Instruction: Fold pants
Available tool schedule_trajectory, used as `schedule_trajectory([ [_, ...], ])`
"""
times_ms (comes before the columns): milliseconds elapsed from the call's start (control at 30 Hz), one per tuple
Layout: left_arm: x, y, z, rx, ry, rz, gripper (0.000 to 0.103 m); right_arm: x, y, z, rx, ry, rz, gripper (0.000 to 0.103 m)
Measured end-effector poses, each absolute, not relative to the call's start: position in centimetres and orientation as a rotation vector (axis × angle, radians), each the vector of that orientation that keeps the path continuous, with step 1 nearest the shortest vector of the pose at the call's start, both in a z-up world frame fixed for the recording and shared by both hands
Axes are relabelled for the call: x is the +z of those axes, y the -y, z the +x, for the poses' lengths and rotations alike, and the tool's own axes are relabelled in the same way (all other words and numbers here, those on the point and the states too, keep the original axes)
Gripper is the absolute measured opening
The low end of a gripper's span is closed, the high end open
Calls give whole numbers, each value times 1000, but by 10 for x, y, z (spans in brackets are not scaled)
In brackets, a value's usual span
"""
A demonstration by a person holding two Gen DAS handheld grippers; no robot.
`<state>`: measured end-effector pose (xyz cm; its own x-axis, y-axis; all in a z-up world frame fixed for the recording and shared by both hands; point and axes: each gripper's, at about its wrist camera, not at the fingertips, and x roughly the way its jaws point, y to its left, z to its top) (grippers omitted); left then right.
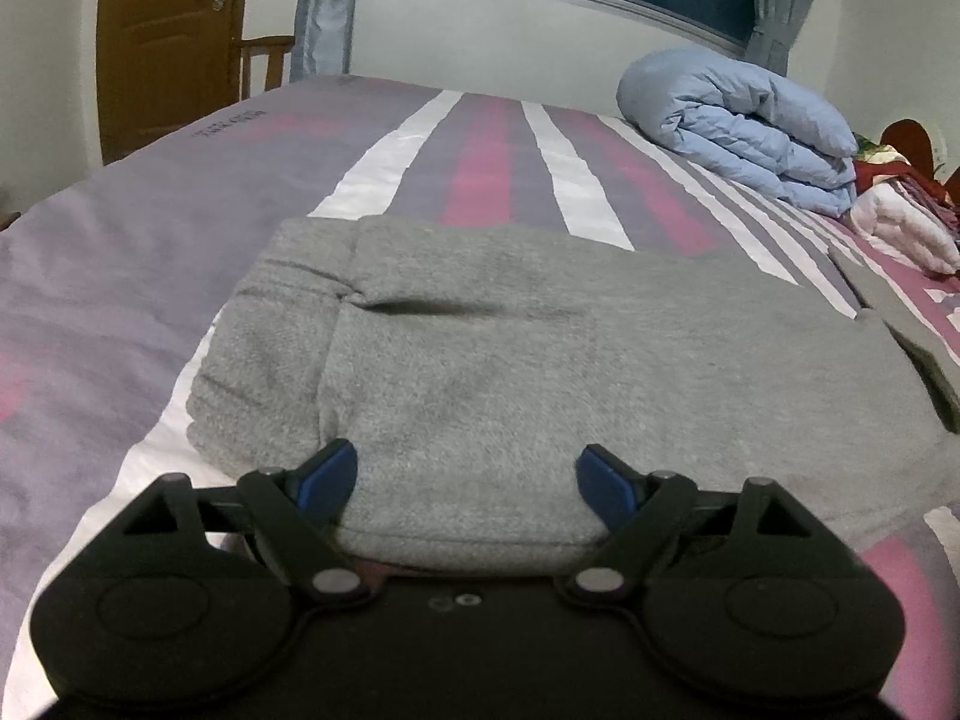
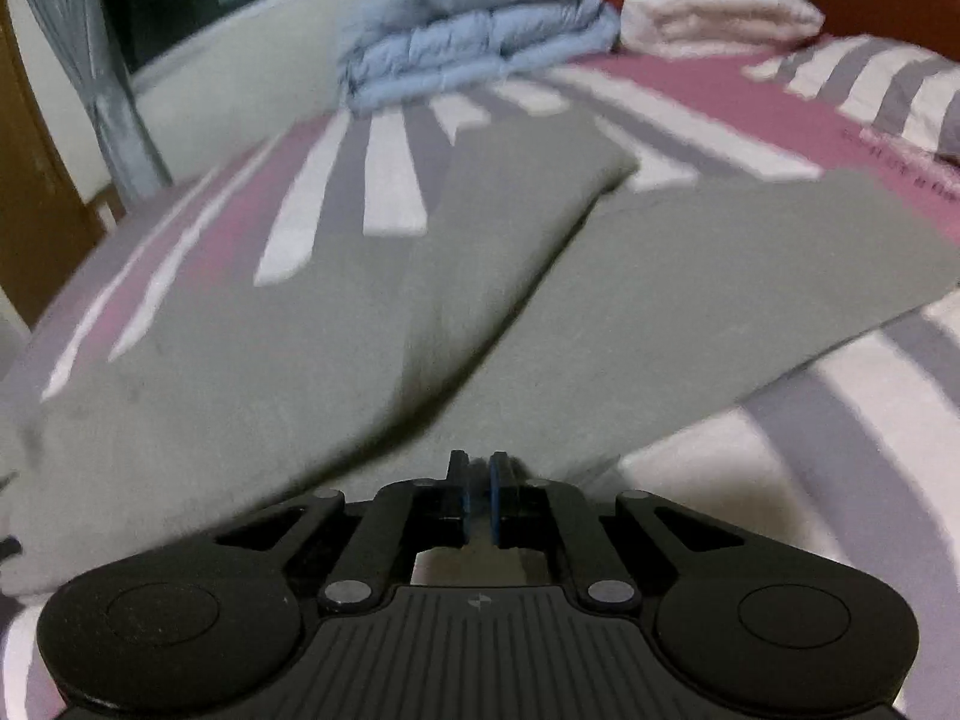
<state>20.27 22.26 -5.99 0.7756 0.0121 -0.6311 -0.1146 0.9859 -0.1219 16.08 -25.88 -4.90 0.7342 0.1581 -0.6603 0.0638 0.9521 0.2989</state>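
Grey sweatpants (image 1: 510,360) lie flat on the striped bed sheet (image 1: 120,300), waist end to the left. My left gripper (image 1: 467,477) is open over their near folded edge; the cloth lies between the blue fingertips (image 1: 327,474), which stand wide apart. One leg (image 1: 900,324) runs off to the right. In the blurred right wrist view both legs of the pants (image 2: 300,360) fan away from me. My right gripper (image 2: 478,480) is shut at the near edge where the legs meet, and a crease in the cloth runs into its pads.
A folded light-blue quilt (image 1: 750,126) and a pale folded blanket (image 2: 720,18) sit at the far right side of the bed. A wooden door (image 1: 168,42) and a chair (image 1: 264,60) stand beyond the far left corner. A window is behind the bed.
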Motion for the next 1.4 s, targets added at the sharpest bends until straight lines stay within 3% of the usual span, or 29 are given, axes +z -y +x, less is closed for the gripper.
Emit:
schedule_trajectory([
  [67, -61, -224, 202, 66, -676, -162, 75, -33, 259, 166, 69, -685, 280, 6],
  [100, -61, -224, 202, 68, -674, -162, 75, -26, 256, 174, 78, -673, 247, 11],
  [133, -61, -223, 202, 71, -672, -162, 75, -20, 251, 183, 84, -665, 212, 34],
  [200, -62, -221, 202, 80, -670, -161, 75, -13, 240, 202, 97, -637, 136, 68],
  [267, -62, -220, 202, 84, -670, -155, 75, -13, 224, 228, 117, -642, 35, 68],
  [300, -62, -220, 202, 84, -670, -156, 75, -19, 218, 240, 137, -659, 8, 61],
  [333, -62, -219, 202, 84, -670, -156, 75, -26, 210, 253, 148, -687, -30, 49],
  [467, -63, -219, 202, 85, -670, -153, 75, -54, 202, 278, 61, -737, -211, 45],
  [500, -63, -220, 202, 86, -671, -151, 75, -55, 207, 278, 62, -734, -213, 3],
  [833, -64, -221, 202, 83, -670, -144, 75, -70, 307, 169, 40, -741, 214, 6],
  [933, -63, -222, 201, 74, -674, -146, 75, -50, 302, 165, 50, -657, 148, 18],
  [1100, -63, -223, 201, 74, -667, -154, 75, -25, 270, 195, 118, -600, -56, 20],
  [1200, -65, -223, 200, 73, -662, -153, 75, -29, 247, 228, 139, -610, -187, 25],
  [1400, -66, -224, 200, 64, -658, -150, 75, -52, 231, 286, 144, -629, -382, 26],
])
